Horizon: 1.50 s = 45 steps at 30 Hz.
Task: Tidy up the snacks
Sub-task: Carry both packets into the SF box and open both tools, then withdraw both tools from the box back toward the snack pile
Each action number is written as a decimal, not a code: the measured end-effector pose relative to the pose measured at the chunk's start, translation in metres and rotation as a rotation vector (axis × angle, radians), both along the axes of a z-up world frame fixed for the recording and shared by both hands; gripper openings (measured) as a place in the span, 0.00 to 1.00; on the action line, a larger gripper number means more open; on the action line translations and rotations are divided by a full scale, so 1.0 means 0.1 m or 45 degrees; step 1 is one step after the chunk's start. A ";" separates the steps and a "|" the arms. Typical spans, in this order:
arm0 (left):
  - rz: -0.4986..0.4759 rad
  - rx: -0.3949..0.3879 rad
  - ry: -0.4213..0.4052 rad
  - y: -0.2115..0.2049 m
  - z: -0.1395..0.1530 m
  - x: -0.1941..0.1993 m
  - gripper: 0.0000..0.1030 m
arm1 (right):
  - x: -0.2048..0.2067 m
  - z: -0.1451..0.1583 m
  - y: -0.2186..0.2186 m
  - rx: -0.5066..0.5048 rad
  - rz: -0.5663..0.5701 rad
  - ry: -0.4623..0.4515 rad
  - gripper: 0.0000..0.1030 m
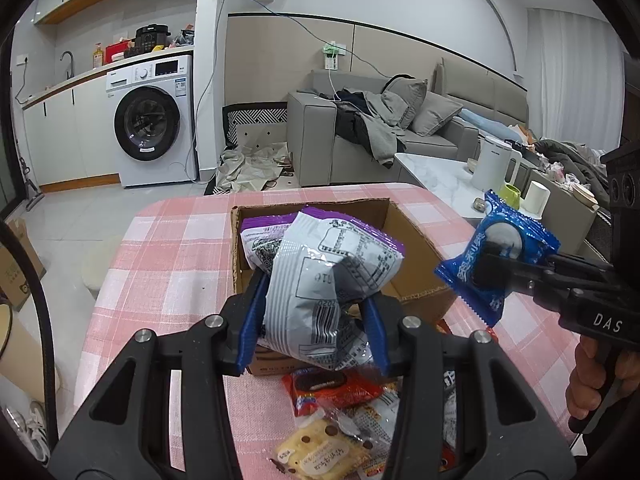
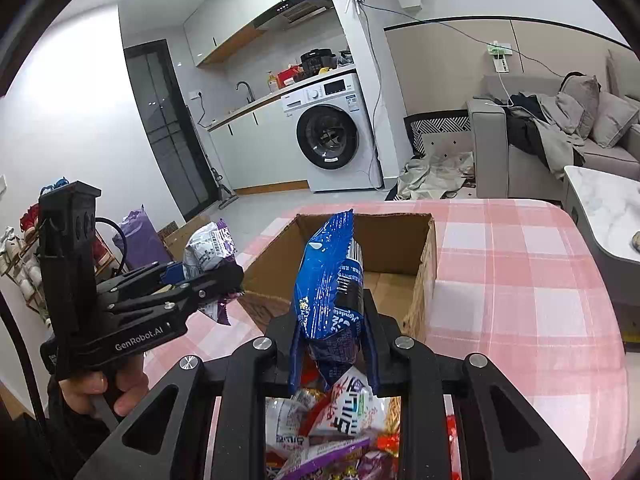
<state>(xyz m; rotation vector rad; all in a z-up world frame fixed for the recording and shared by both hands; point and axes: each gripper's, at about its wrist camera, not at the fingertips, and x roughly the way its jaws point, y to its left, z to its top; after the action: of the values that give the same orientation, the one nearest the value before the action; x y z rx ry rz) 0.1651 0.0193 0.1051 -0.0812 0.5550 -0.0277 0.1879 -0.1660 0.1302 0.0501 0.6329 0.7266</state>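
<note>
My left gripper [image 1: 314,312] is shut on a white snack bag with purple edges [image 1: 324,276] and holds it over the near edge of an open cardboard box [image 1: 416,248]. It also shows in the right wrist view [image 2: 208,276], with the bag [image 2: 210,248] left of the box [image 2: 424,264]. My right gripper [image 2: 332,344] is shut on a blue snack packet [image 2: 328,280], held upright just before the box. In the left wrist view that packet [image 1: 500,248] hangs right of the box. A pile of loose snacks [image 1: 332,420] lies on the table below both grippers.
The box stands on a table with a pink checked cloth [image 1: 168,264]. A marble side table [image 1: 444,172] with a white kettle [image 1: 492,164] and cups stands to the right. A sofa [image 1: 360,128] and a washing machine [image 1: 154,120] stand behind.
</note>
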 end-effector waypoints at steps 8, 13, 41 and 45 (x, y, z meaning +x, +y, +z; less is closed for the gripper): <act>0.011 0.015 0.024 -0.04 -0.06 0.33 0.40 | 0.27 0.00 0.12 0.011 -0.018 0.024 0.24; 0.016 0.008 0.041 -0.04 -0.12 0.50 0.40 | 0.41 -0.06 0.19 -0.002 -0.025 0.044 0.24; 0.029 0.022 0.038 0.11 -0.31 0.61 0.85 | 0.53 -0.13 0.25 -0.107 -0.040 0.023 0.66; 0.057 0.036 0.013 0.13 -0.29 0.47 0.99 | 0.43 -0.13 0.20 -0.120 -0.016 -0.002 0.92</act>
<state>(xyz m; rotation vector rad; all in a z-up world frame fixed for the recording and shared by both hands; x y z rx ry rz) 0.2118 0.0319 0.0760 -0.0664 0.5635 0.0239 0.2313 -0.1456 0.1169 -0.0333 0.6642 0.6840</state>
